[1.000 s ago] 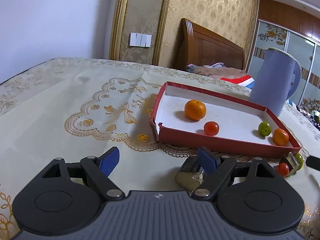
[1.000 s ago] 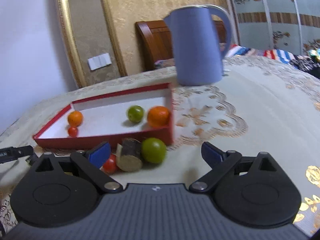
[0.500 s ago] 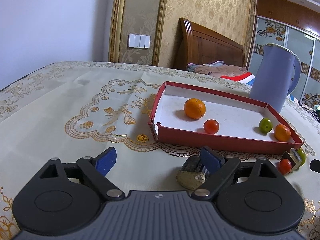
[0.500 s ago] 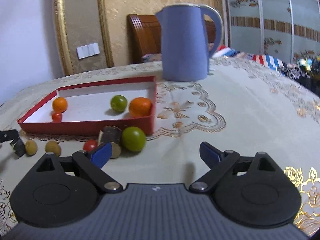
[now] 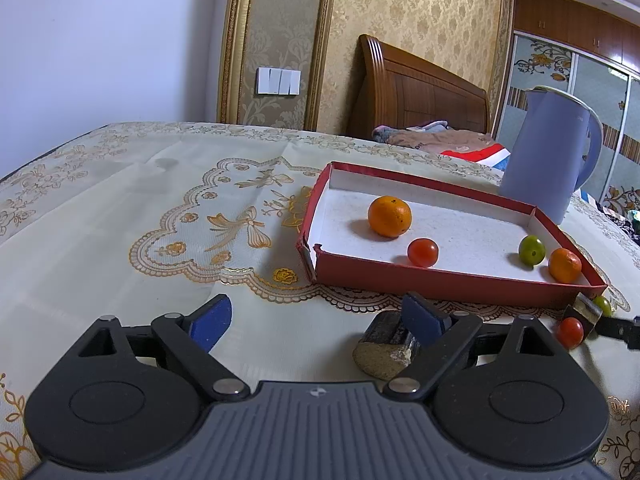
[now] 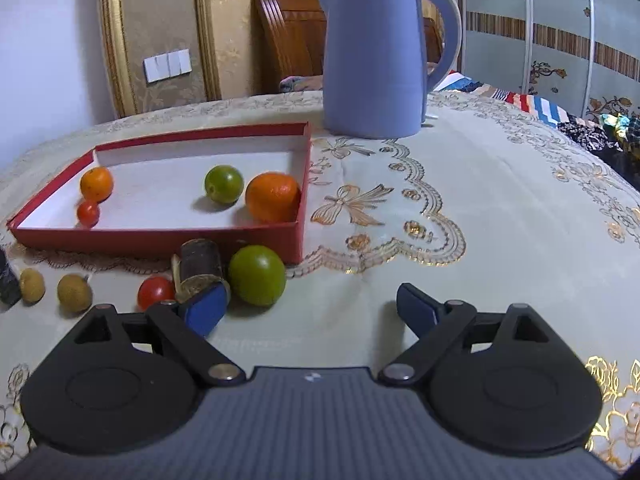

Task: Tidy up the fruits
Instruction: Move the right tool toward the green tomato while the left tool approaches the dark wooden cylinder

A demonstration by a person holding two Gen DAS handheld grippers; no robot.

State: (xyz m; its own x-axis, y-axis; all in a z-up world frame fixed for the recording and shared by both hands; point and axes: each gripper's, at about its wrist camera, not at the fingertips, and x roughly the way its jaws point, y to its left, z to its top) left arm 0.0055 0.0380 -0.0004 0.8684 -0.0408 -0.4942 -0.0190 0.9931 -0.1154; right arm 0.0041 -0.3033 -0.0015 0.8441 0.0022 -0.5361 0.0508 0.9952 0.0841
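Your left gripper has just been opening and holds nothing (a brown chunk sits lower right). Your right gripper is wide open too, closing a little, the green fruit near its left finger.

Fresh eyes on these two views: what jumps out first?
The red tray mid-table, holding two oranges, a green fruit and a small red one. Right behind its far corner stands a tall blue kettle. In front of the tray, loose on the cloth: a big green fruit, a cut cane piece, a red tomato and two brown longans.
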